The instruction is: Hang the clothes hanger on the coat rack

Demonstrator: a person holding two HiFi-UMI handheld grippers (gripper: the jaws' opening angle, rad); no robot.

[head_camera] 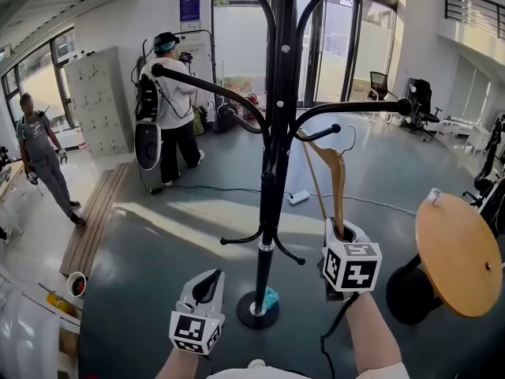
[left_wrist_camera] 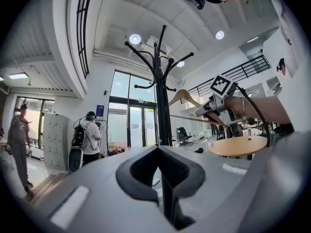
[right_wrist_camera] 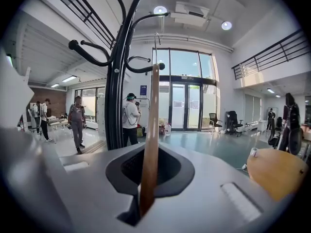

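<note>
The black coat rack (head_camera: 276,133) stands in the middle of the floor, its curved arms spreading to both sides. My right gripper (head_camera: 341,229) is shut on the lower end of a wooden clothes hanger (head_camera: 338,176), which stands upright just right of the pole, under a short knobbed arm (head_camera: 325,133). In the right gripper view the hanger (right_wrist_camera: 152,130) rises from between the jaws, its wire hook (right_wrist_camera: 156,38) up beside the rack (right_wrist_camera: 116,96). My left gripper (head_camera: 209,279) is low, left of the pole, shut and holding nothing. The left gripper view shows the rack (left_wrist_camera: 163,101) and the hanger (left_wrist_camera: 187,97).
A round wooden table (head_camera: 458,255) stands close on the right. A person in a white shirt (head_camera: 170,93) stands behind the rack and another person (head_camera: 39,156) walks at the far left. Wooden planks (head_camera: 95,219) lie at the left; office chairs (head_camera: 418,105) stand at the back right.
</note>
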